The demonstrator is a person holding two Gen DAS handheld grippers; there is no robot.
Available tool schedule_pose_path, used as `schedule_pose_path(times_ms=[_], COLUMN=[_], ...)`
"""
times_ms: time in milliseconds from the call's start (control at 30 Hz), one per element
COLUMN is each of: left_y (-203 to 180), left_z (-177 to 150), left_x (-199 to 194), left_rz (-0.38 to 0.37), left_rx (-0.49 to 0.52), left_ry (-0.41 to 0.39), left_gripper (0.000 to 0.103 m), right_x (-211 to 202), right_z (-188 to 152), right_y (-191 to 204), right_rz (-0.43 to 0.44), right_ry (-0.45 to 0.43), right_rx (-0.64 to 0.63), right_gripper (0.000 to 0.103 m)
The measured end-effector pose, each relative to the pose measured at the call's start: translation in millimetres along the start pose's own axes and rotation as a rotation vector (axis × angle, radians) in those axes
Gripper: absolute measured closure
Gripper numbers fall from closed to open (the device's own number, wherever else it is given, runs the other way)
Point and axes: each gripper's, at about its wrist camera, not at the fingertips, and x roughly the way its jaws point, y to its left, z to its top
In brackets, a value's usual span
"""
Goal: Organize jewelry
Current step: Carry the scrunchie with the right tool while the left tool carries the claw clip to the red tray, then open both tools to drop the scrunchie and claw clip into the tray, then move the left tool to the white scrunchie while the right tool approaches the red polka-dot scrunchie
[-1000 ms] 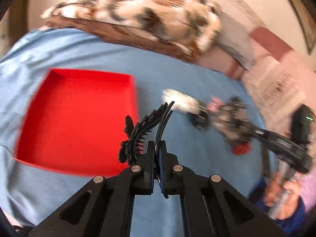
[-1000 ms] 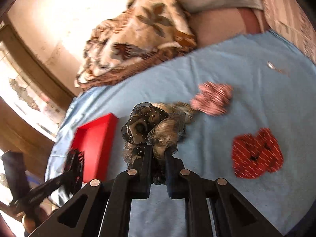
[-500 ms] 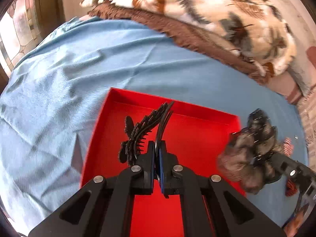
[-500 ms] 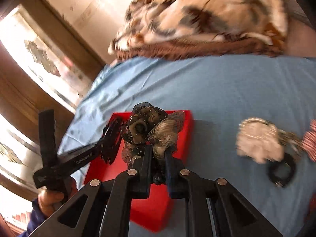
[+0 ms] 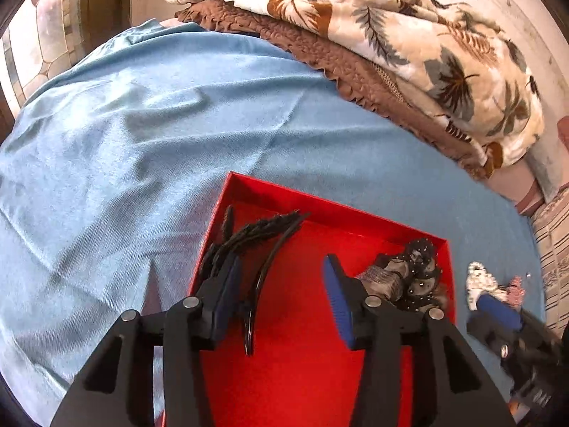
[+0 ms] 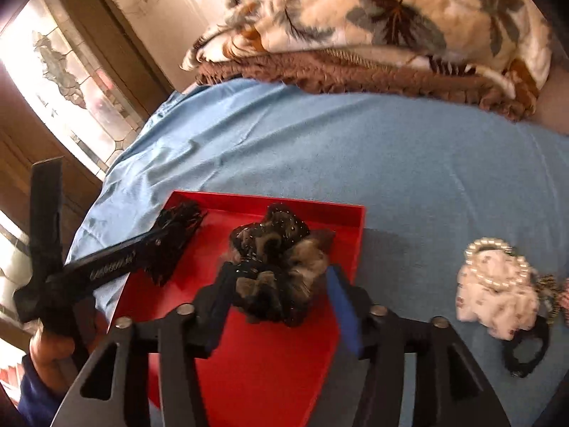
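Blue bedsheet (image 5: 149, 149) covers the bed, and both grippers hang over a red tray (image 5: 306, 356) sitting on it.

Closest up, the left gripper (image 5: 281, 295) has its jaws spreading apart. A black hair claw clip (image 5: 256, 238) sits between them, leaning on the left blue pad with its curved arm dangling over the tray floor; the right pad is clear of it. It's at the tray's left wall. From the right wrist view you can see a hand (image 6: 53, 345) in a blue sleeve gripping that tool's handle.

Right gripper (image 6: 281, 299) is opening too, pads on either side of a black and grey scrunchie (image 6: 274, 263) with little sparkly dots. Looks like the scrunchie is resting on the tray floor near the right wall, pads not squeezing it.

Just past the tray on the sheet: a white floral scrunchie (image 6: 494, 299) with a pearl band on top, a black hair tie (image 6: 530, 348) beside it, plus something pink and striped at the frame edge.

Further back, a folded leaf-print blanket (image 6: 391, 21) on a brown one (image 6: 355, 74), and a patterned glass window (image 6: 71, 82).
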Motion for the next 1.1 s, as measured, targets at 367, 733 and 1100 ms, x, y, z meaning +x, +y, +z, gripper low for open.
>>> schedule_pose_path(times_ms=[367,733,1100], left_y=[2,-89,-234], left_z=[-25,-56,-96], left_x=[-60,-82,-14], left_rz=[-0.033,-0.091,-0.230], left_rx=[-0.053,0.146,0.356], left_ry=[-0.085,-0.086,0.086], left_gripper=[0.050,0.048,0.046], right_x=[-14,-49,-186], right_z=[-94,-122,-169], right_y=[6,-3,-180], right_rz=[-0.022,0.059,-0.242], right_ry=[0.135,0.079,-0.149], right_rx=[-0.022,0.003,0.278], right_gripper=[0.078,0.070,0.035])
